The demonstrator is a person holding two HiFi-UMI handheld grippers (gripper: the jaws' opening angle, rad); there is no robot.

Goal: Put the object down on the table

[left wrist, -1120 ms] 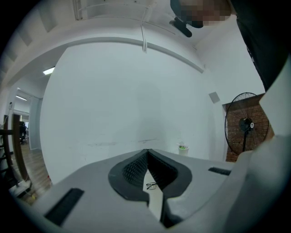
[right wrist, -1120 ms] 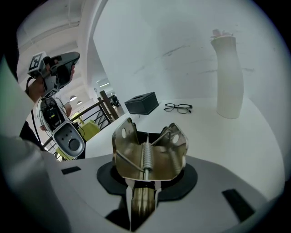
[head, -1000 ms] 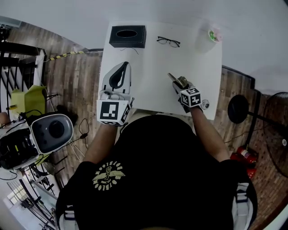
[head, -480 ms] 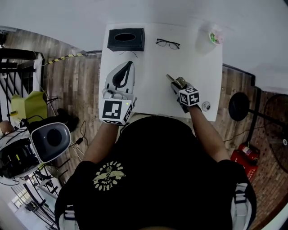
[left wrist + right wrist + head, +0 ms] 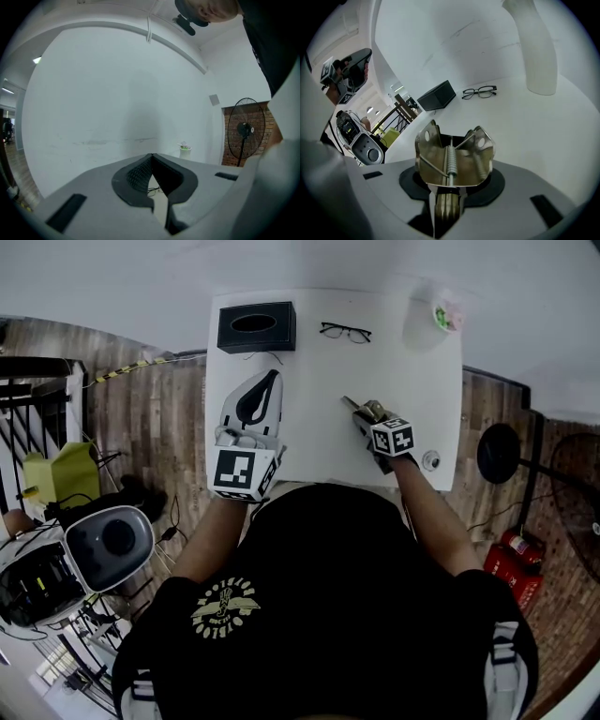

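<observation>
A brass-coloured metal spring clip (image 5: pixel 454 158) sits between the jaws of my right gripper (image 5: pixel 449 187), wings spread upward and handle pinched in the jaws. The jaws have just been opening a little, with the clip still gripped. In the head view the right gripper (image 5: pixel 366 418) holds the clip (image 5: pixel 357 408) low over the right half of the white table (image 5: pixel 319 427). My left gripper (image 5: pixel 272 376) hovers over the table's left part with its tips touching and nothing held. Its own view shows the jaws (image 5: pixel 151 155) shut.
A black tissue box (image 5: pixel 256 326), a pair of glasses (image 5: pixel 345 332) and a white cup with green in it (image 5: pixel 447 315) stand along the table's far edge. A small round thing (image 5: pixel 430 461) lies at the near right corner. A floor fan (image 5: pixel 244 131) stands to the right.
Both grippers have edged a little further out over the table, the right one lower with the clip still in its jaws.
</observation>
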